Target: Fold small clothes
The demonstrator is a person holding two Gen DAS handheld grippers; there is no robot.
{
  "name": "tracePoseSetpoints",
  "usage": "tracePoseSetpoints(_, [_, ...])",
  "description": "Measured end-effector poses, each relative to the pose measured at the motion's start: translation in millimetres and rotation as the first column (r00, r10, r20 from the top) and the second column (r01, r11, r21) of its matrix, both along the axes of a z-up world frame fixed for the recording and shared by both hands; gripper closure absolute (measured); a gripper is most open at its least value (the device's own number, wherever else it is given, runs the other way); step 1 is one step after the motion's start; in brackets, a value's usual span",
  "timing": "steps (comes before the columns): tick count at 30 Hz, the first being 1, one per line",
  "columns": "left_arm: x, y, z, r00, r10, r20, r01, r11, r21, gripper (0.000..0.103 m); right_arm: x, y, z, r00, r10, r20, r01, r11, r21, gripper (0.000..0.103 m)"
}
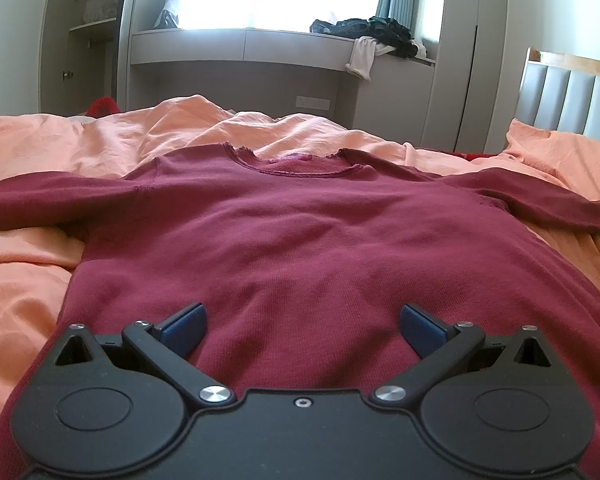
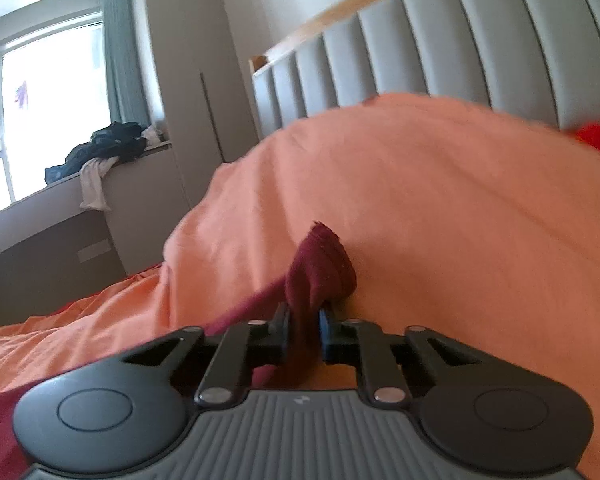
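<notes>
Maroon shirt (image 1: 300,232) flat on orange bed cover (image 1: 28,280), collar far, hem near. Right sleeve cuff (image 2: 320,264) clamped in right hand-held gripper (image 2: 304,332); left hand-held gripper (image 1: 302,330) spread apart above hem, holding nothing.

The shirt (image 1: 300,240) is lying flat on the duvet (image 1: 32,280), neckline pointing toward the window ledge (image 1: 240,46) (a clothes pile (image 1: 372,34) is sitting on it); the headboard (image 1: 568,106) is standing to the right.
</notes>
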State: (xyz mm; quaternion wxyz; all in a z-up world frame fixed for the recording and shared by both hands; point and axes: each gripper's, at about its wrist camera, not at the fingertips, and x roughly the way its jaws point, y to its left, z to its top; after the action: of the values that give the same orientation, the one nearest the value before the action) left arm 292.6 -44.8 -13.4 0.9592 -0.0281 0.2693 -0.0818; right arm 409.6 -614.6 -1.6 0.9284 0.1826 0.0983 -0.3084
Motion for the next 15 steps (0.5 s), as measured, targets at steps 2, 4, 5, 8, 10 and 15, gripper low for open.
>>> tracePoseSetpoints(2, [-0.5, 1.8, 0.7, 1.0, -0.003, 0.002, 0.003, 1.0, -0.014, 0.0, 0.2, 14.7, 19.3, 0.999, 0.034, 0.012, -0.034, 0.997, -0.071, 0.09])
tracePoseSetpoints(4, [0.1, 5.0, 3.9, 1.0, -0.008, -0.003, 0.008, 0.999, -0.035, 0.0, 0.7, 35.2, 42.6, 0.996, 0.083, 0.02, -0.079, 0.985, -0.15, 0.091])
tracePoseSetpoints(5, [0.6, 7.0, 6.7, 1.0, -0.012, -0.009, 0.012, 0.999, -0.048, 0.0, 1.5, 47.6, 55.0, 0.994, 0.109, 0.019, -0.103, 0.976, -0.193, 0.091])
tracePoseSetpoints(8, [-0.2, 16.4, 19.1, 1.0, -0.011, -0.014, 0.01, 0.995, -0.101, 0.0, 3.1, 89.8, 91.1, 0.978, 0.208, 0.027, -0.19, 0.933, -0.304, 0.091])
tracePoseSetpoints(10, [-3.7, 25.3, 28.9, 1.0, 0.013, 0.008, -0.012, 0.993, -0.119, 0.0, 4.2, 122.6, 112.8, 0.959, 0.283, 0.029, -0.253, 0.894, -0.37, 0.091])
tracePoseSetpoints(15, [-12.0, 48.7, 49.7, 0.993, 0.107, 0.059, -0.101, 0.99, -0.097, 0.0, 0.2, 220.0, 147.3, 0.87, 0.492, -0.006, -0.421, 0.737, -0.528, 0.091])
